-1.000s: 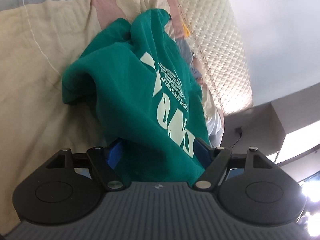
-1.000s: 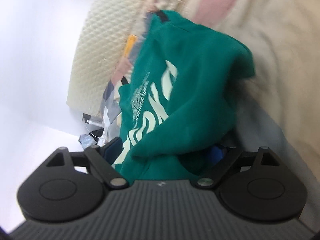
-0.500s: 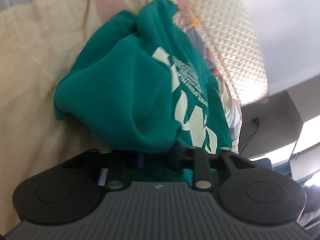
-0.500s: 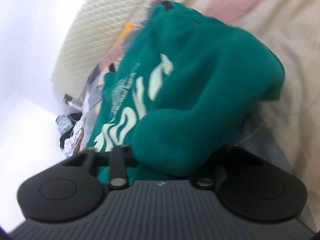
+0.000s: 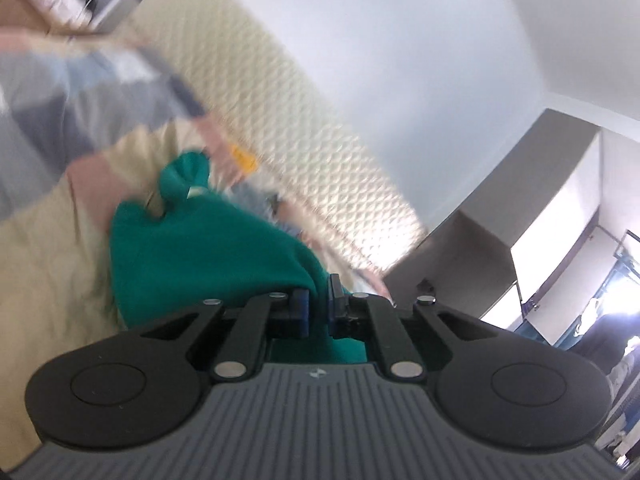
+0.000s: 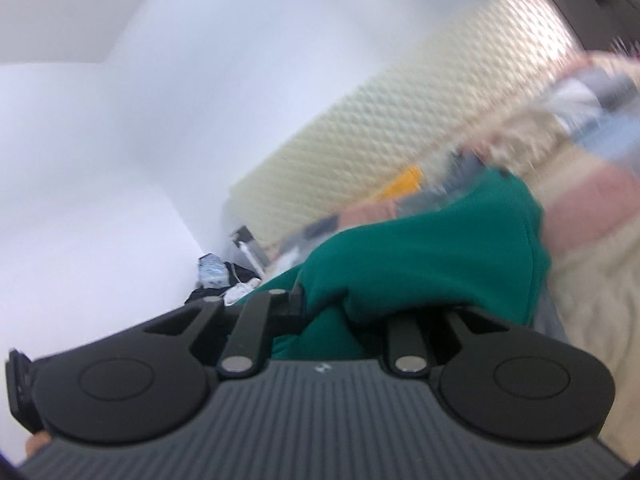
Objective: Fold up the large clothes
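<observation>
The left gripper (image 5: 318,300) is closing its jaws on a fold of green garment (image 5: 208,256), which trails over a beige bedcover (image 5: 44,280) beside a quilted headboard (image 5: 320,152).

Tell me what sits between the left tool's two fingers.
A fold of the green sweatshirt sits between the left tool's closing blue pads, seen in the left wrist view.

- The garment (image 5: 208,256) lies bunched on the bed (image 5: 44,280), one edge drawn up between the fingers of the left gripper (image 5: 318,306), whose jaws are closing.
- Another edge runs into the closing right gripper (image 6: 340,312).
- The headboard (image 5: 320,152) stands behind the garment, against the wall (image 5: 400,40).
- A pile of clothes (image 5: 256,200) lies between garment and headboard.
</observation>
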{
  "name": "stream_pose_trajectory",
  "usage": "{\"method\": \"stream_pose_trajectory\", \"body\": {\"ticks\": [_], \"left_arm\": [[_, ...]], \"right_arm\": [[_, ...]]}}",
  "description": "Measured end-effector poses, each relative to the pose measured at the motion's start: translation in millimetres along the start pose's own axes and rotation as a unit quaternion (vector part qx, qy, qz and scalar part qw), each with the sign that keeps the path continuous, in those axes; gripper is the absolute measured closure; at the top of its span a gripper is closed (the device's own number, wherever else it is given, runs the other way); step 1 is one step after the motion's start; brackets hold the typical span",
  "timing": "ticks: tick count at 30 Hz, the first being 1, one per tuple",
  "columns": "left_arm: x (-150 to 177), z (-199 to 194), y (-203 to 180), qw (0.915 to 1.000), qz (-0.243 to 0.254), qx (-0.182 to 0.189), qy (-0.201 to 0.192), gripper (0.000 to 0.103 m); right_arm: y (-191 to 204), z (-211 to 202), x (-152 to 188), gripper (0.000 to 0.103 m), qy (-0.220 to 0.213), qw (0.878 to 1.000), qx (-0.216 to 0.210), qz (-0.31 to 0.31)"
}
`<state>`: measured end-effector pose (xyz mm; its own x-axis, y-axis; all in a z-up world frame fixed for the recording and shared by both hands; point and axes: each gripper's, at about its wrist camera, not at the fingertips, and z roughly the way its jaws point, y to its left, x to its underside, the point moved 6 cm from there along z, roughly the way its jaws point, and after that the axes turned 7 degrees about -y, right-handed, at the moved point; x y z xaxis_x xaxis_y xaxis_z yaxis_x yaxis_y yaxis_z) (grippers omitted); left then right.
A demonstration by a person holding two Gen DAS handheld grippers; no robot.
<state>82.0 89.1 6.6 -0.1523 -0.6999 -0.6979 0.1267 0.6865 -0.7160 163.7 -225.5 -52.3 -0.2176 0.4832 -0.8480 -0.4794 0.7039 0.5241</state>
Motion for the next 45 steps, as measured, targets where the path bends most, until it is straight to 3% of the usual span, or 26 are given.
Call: {"method": "stream_pose_trajectory", "body": {"ticks": [7, 12, 22, 27, 30, 33, 36, 39, 45], "left_arm": [[-73.5, -25.5, -60.4, 0.9986, 0.027, 0.034, -0.031, 0.094], [-148.4, -39.5, -135.0, 0.9929, 0.070, 0.062, -0.073, 0.094], [-304.8, -26.4, -293.8, 0.9740, 0.132, 0.126, -0.134, 0.094], [-351.9, 3.8, -329.4, 0.9734, 0.150, 0.113, -0.131, 0.094], [-352.1, 47.3, -312.3, 0.9714, 0.171, 0.098, -0.132, 0.094], [-327.7, 102.2, -263.0, 0.9752, 0.178, 0.070, -0.112, 0.094], [-292.2, 157.0, -200.5, 0.9782, 0.182, 0.045, -0.091, 0.093], [-251.5, 213.4, -129.0, 0.9722, 0.218, 0.020, -0.083, 0.093], [-171.7, 330.5, 18.3, 0.9810, 0.186, -0.047, -0.028, 0.093]], "right_arm": [[66.1, -17.3, -70.8, 0.081, -0.046, 0.998, -0.045, -0.024], [124.9, -12.1, -144.4, 0.081, -0.063, 0.993, -0.079, -0.062], [212.0, 11.3, -311.1, 0.081, -0.125, 0.979, -0.117, -0.106], [219.9, 44.9, -356.6, 0.081, -0.134, 0.976, -0.118, -0.124], [202.5, 73.2, -351.4, 0.081, -0.122, 0.977, -0.103, -0.142], [155.8, 112.2, -321.1, 0.081, -0.088, 0.985, -0.081, -0.127], [97.7, 149.7, -272.0, 0.081, -0.060, 0.988, -0.056, -0.131], [42.8, 184.0, -213.7, 0.081, -0.060, 0.984, -0.039, -0.161], [-94.2, 288.9, -104.5, 0.081, -0.024, 0.989, 0.010, -0.143]]}}
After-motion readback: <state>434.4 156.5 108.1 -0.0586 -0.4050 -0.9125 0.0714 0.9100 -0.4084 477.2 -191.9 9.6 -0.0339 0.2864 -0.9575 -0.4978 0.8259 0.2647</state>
